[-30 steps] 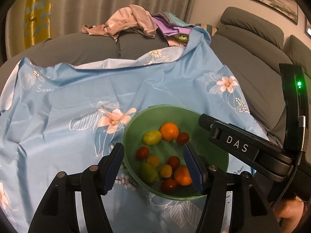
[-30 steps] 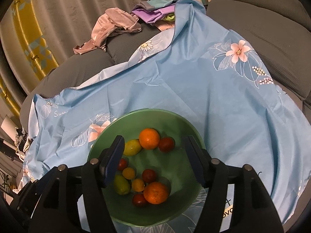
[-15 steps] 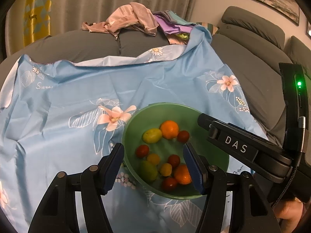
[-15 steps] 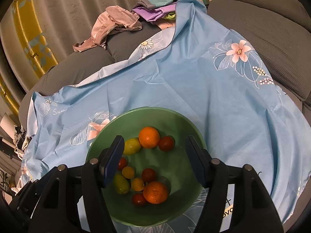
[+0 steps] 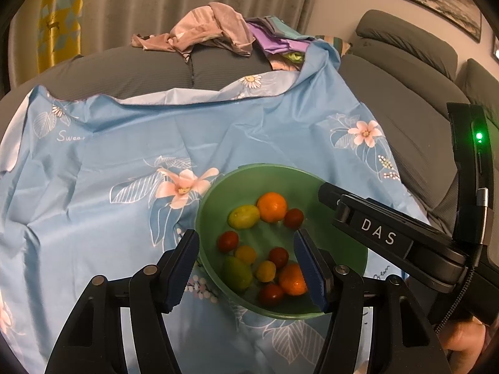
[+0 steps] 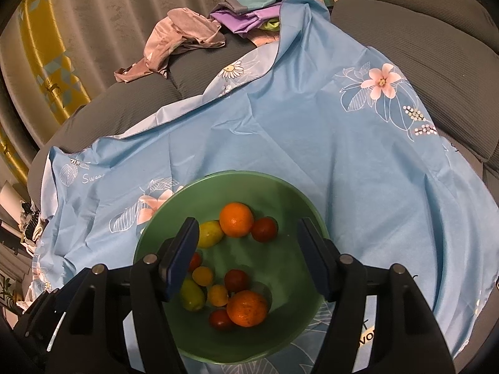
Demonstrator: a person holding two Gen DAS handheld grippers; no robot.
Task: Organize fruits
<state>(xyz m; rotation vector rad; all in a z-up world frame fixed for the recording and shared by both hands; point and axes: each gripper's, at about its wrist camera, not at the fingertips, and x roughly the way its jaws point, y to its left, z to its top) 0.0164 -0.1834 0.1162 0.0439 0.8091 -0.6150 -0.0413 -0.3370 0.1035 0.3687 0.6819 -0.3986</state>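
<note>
A green bowl sits on a blue flowered cloth. It holds several small fruits: two oranges, red ones, yellow-green ones and small yellow ones. My left gripper is open and empty, above the bowl's near left side. My right gripper is open and empty, right over the bowl. The right gripper's body also shows in the left wrist view, at the bowl's right.
The cloth covers a grey sofa. A heap of pink and purple clothes lies at the far edge. Curtains hang behind.
Both grippers have drifted slightly back and up from the bowl; the bowl sits a little lower in both views. Fruits have not moved.
</note>
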